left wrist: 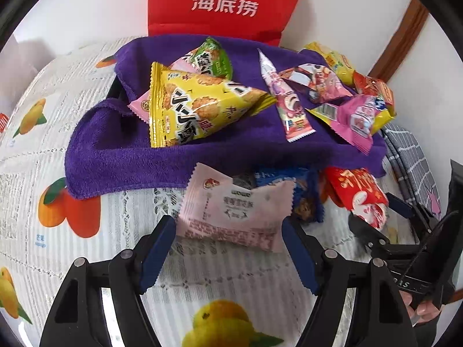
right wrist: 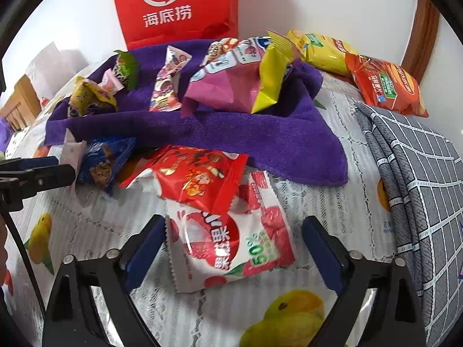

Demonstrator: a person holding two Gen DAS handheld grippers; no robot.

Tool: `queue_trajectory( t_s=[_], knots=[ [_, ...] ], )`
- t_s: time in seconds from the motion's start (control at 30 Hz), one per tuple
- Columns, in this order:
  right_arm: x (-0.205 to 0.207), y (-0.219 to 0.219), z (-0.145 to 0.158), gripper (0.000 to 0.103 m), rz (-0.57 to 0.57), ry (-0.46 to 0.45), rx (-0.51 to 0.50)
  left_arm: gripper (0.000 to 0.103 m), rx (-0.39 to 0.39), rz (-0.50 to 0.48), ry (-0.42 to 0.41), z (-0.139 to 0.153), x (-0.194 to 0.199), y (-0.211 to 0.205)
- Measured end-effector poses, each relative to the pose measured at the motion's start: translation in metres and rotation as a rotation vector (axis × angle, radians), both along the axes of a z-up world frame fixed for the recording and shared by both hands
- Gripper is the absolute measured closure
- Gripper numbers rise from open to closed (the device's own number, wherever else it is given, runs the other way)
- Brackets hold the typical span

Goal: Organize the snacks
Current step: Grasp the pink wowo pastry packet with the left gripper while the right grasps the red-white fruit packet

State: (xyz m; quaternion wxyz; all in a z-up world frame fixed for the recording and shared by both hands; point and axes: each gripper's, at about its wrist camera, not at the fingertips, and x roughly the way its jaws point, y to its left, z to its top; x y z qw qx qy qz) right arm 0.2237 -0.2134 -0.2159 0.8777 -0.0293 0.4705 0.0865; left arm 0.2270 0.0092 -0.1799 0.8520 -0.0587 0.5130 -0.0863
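Observation:
Several snack packets lie on a purple towel point(left wrist: 121, 156) and on the fruit-print tablecloth in front of it. My left gripper point(left wrist: 228, 231) is open, its blue pads on either side of a pale pink packet point(left wrist: 231, 211) lying on the cloth. A blue packet point(left wrist: 303, 190) lies behind it. My right gripper point(right wrist: 234, 231) is open around a red-and-white lychee packet point(right wrist: 231, 243), with a red packet point(right wrist: 199, 179) lying partly over it. The left gripper also shows in the right wrist view point(right wrist: 37, 170), next to the blue packet point(right wrist: 101, 162).
A red paper bag point(left wrist: 225, 3) stands at the wall behind the towel. A yellow triangular packet point(left wrist: 196, 107), pink packets point(right wrist: 228, 84) and an orange chip bag point(right wrist: 387, 86) lie around. A grey checked cloth point(right wrist: 419, 179) covers the table's right side.

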Motion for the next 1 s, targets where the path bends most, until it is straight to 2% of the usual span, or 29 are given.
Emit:
queue_trajectory(
  t_s=[0.23,0.33,0.4,0.5,0.53,0.57,0.6,0.8,1.0],
  knots=[
    [0.001,0.002,-0.001,0.008,0.002,-0.020,0.005,0.023,0.030,-0.056,-0.028,-0.001,0.004,-0.016],
    [-0.003,0.004,0.001,0.017,0.015,-0.037,0.006,0.023,0.020,-0.042,-0.028,-0.002,0.007,-0.019],
    [-0.007,0.007,0.002,0.023,0.026,-0.048,0.004,0.023,0.048,-0.039,-0.037,-0.002,0.008,-0.024],
    [-0.011,0.008,0.003,0.027,0.027,-0.046,0.004,0.023,0.095,-0.046,-0.056,-0.004,0.005,-0.030],
    [-0.012,0.008,0.004,0.032,0.027,-0.043,0.009,0.024,0.106,-0.049,-0.062,-0.005,0.004,-0.031],
    [-0.014,0.008,0.005,0.041,0.029,-0.043,0.010,0.028,0.111,-0.054,-0.067,-0.004,0.003,-0.031],
    [-0.016,0.007,0.006,0.043,0.031,-0.039,0.011,0.032,0.100,-0.058,-0.069,-0.003,0.002,-0.032],
    [-0.032,0.005,0.009,0.049,0.027,-0.022,0.028,0.047,0.080,-0.045,-0.056,-0.001,-0.003,-0.025],
    [-0.051,0.002,0.016,0.062,0.023,-0.007,0.060,0.052,0.059,-0.077,-0.026,0.001,-0.024,-0.021]
  ],
)
